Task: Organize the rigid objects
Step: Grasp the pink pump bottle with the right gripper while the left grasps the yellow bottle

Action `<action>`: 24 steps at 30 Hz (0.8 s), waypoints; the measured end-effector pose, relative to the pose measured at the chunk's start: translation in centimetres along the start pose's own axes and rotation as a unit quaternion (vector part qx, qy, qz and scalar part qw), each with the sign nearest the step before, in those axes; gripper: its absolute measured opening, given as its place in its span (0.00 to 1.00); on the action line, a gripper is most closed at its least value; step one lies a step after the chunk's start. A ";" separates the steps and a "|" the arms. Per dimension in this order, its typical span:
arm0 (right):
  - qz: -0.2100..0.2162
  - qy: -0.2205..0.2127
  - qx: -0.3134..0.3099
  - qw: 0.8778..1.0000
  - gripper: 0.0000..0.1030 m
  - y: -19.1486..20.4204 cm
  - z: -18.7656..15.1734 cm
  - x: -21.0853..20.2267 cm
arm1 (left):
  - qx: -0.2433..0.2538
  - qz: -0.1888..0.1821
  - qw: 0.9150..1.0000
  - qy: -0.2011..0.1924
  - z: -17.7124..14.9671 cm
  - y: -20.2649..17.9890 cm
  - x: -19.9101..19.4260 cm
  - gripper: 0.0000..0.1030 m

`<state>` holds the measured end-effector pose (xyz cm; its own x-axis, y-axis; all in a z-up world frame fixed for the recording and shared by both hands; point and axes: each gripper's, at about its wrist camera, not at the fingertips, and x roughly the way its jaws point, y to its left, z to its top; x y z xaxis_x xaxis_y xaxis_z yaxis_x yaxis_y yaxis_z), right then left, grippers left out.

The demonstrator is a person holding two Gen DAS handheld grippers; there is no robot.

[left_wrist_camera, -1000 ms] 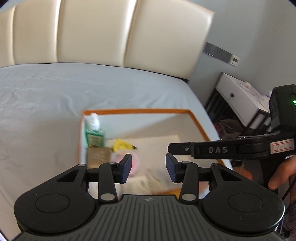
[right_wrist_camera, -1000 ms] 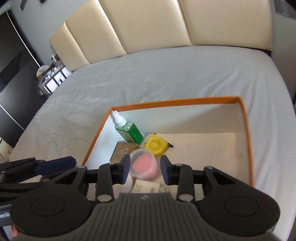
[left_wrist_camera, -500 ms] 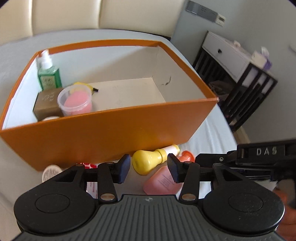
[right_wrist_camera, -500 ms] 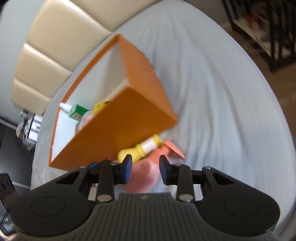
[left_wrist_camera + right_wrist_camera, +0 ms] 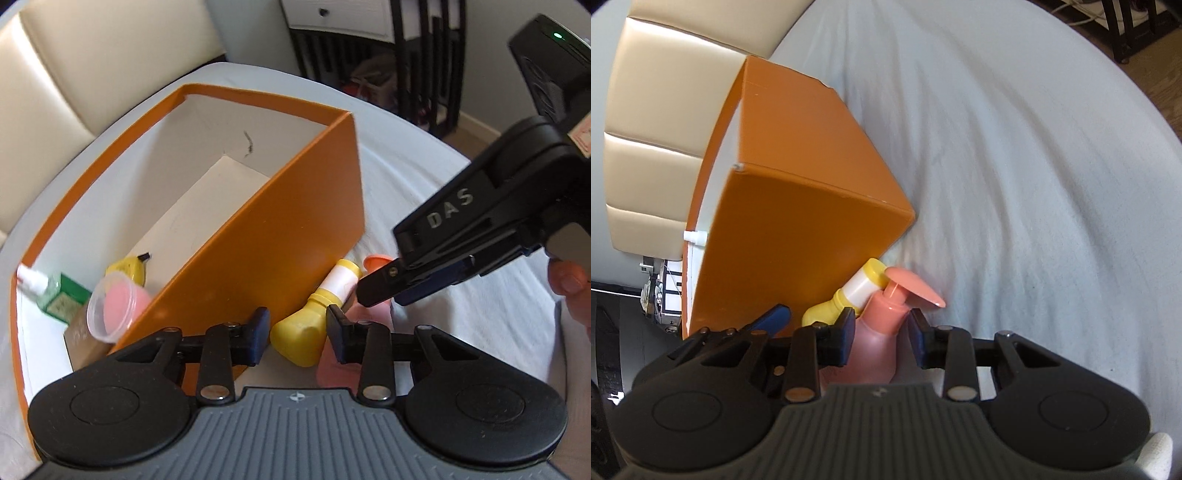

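A yellow plastic bottle (image 5: pixel 301 339) with a white neck band and yellow cap lies on its side on the pale grey bed sheet (image 5: pixel 1015 155), its cap end close against the outer wall of the open orange cardboard box (image 5: pixel 266 236). Just beside it, touching along the neck, lies a pink plastic pump bottle (image 5: pixel 877 343) with a flat coral-pink pump head that points away from the box.

The left gripper (image 5: pixel 297 326) stands over the yellow bottle's fat base with its jaws closing — the base sits between the dark-blue pads, a sliver of gap still showing on either side, so they are not pressing on it. The right gripper (image 5: pixel 881 332) has the pink pump bottle's shoulder between its fingers; its left pad lies against the bottle while the right pad stands a little clear, so the jaws are apart and not clamped. From the left wrist view the right gripper's black body comes in from the right, fingers down at the pink bottle, with fingertips of the person's hand (image 5: pixel 570 284) at the frame's edge.

Inside the white-lined box, gathered at its near-left end, are a clear round tub with pink contents (image 5: pixel 114 306), a yellow tape measure (image 5: pixel 129 267), a green clear bottle with a white nozzle (image 5: pixel 51 291) and a small brown box (image 5: pixel 83 341); the rest of the box floor is bare.

Beyond the bed are a cream padded headboard (image 5: pixel 92 62) and — at the top — a dark-framed side table with a white drawer (image 5: pixel 369 22).
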<state>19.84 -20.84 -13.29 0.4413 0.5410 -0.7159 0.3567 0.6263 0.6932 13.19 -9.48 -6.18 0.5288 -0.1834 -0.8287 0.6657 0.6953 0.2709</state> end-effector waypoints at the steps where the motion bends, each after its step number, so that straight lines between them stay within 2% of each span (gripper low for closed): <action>1: 0.002 0.002 0.004 1.000 0.32 -0.2 0.0 0.3 | 0.010 0.001 1.000 0.007 0.1 -0.1 0.0 0.38; 5: 0.016 0.002 0.014 1.000 0.32 -0.8 0.2 1.2 | 0.032 -0.010 0.998 0.045 1.4 -0.4 0.9 0.35; 8: 0.029 0.004 0.018 0.999 0.28 -1.1 0.1 1.0 | 0.063 -0.009 0.994 0.091 1.7 -1.1 1.9 0.33; 14: 0.035 0.003 0.023 0.999 0.28 -2.1 0.1 0.2 | 0.106 0.002 0.988 0.116 2.2 -2.9 2.6 0.35; 20: 0.036 0.001 0.012 0.999 0.28 -2.7 0.0 -0.6 | 0.114 0.020 0.984 0.134 3.0 -4.4 3.0 0.36; 24: 0.048 0.008 -0.011 0.999 0.27 -2.5 0.6 0.0 | 0.091 0.010 0.984 0.156 2.7 -4.4 2.5 0.35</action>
<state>19.42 -22.72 -14.94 0.4589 0.6090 -0.6470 0.2951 0.5824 0.7575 13.03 -14.85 -8.11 0.3740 0.0707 -0.9247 0.7551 0.5557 0.3479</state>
